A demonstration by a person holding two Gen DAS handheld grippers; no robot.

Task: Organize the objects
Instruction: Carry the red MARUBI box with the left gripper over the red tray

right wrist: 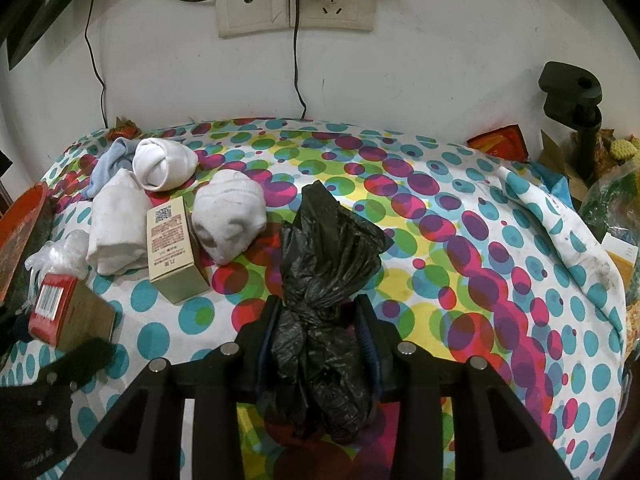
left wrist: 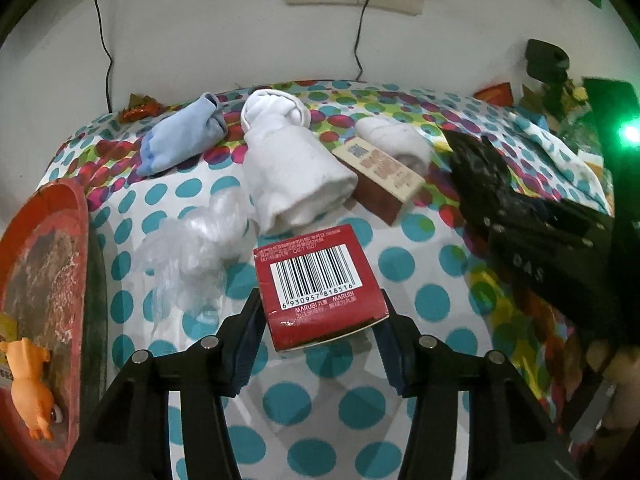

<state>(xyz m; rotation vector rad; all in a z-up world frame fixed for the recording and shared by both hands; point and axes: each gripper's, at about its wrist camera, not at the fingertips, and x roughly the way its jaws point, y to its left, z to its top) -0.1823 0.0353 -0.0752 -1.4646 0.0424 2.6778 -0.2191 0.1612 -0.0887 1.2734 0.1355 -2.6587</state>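
A red box with a barcode (left wrist: 316, 276) stands on the dotted cloth between the fingers of my left gripper (left wrist: 320, 308), and both pads lie against its sides. The same red box (right wrist: 52, 308) shows at the left edge of the right wrist view. My right gripper (right wrist: 318, 312) is shut on a crumpled black plastic bag (right wrist: 328, 248), which sticks out ahead of the fingers and rests on the cloth. Behind the red box lie a rolled white sock (left wrist: 292, 176), a blue sock (left wrist: 180, 140), a beige box (left wrist: 380, 172) and another white sock (right wrist: 228, 224).
A crumpled clear plastic bag (left wrist: 196, 248) lies left of the red box. A red tray (left wrist: 44, 240) with an orange toy (left wrist: 28, 380) sits at the far left. The wall with sockets (right wrist: 296, 12) and cables stands behind. A black stand (right wrist: 572, 96) and clutter fill the far right.
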